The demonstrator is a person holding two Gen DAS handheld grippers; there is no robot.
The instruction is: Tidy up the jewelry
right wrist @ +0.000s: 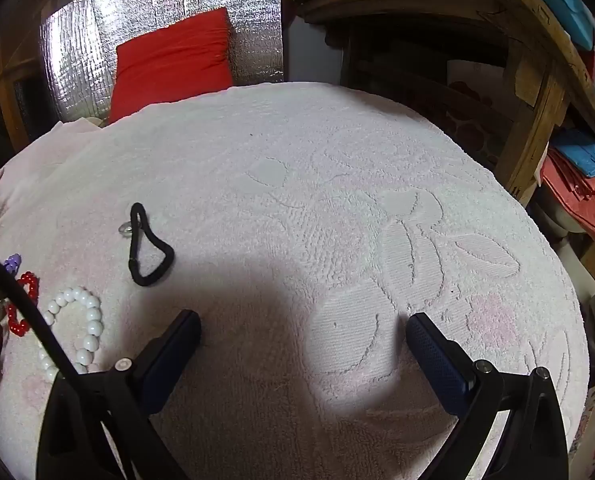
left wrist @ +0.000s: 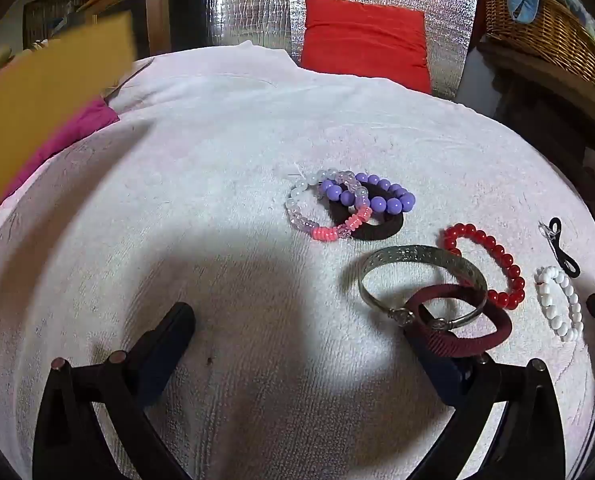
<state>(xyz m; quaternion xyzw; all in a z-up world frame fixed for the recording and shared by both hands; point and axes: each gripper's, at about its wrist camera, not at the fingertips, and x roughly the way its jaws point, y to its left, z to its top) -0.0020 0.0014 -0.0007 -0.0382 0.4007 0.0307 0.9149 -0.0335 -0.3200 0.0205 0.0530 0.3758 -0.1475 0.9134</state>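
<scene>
Jewelry lies on a white towel [left wrist: 217, 184]. In the left wrist view a purple bead bracelet [left wrist: 381, 196], a clear and pink bead bracelet [left wrist: 321, 220] and a black hair band [left wrist: 381, 228] overlap. Nearer lie a silver bangle [left wrist: 421, 264], a maroon band [left wrist: 481, 332], a red bead bracelet [left wrist: 497, 264], a white bead bracelet [left wrist: 557, 300] and a thin black band [left wrist: 563, 256]. My left gripper [left wrist: 301, 320] is open and empty; its right finger sits under the maroon band. My right gripper [right wrist: 303, 328] is open and empty over bare towel, right of the white beads [right wrist: 85, 320] and black band [right wrist: 149, 248].
A red cushion [left wrist: 365, 40] leans on silver foil at the back. A yellow box [left wrist: 37, 112] and magenta cloth [left wrist: 73, 136] are at the left. A wicker basket [left wrist: 545, 28] sits on a wooden shelf [right wrist: 537, 80] at the right.
</scene>
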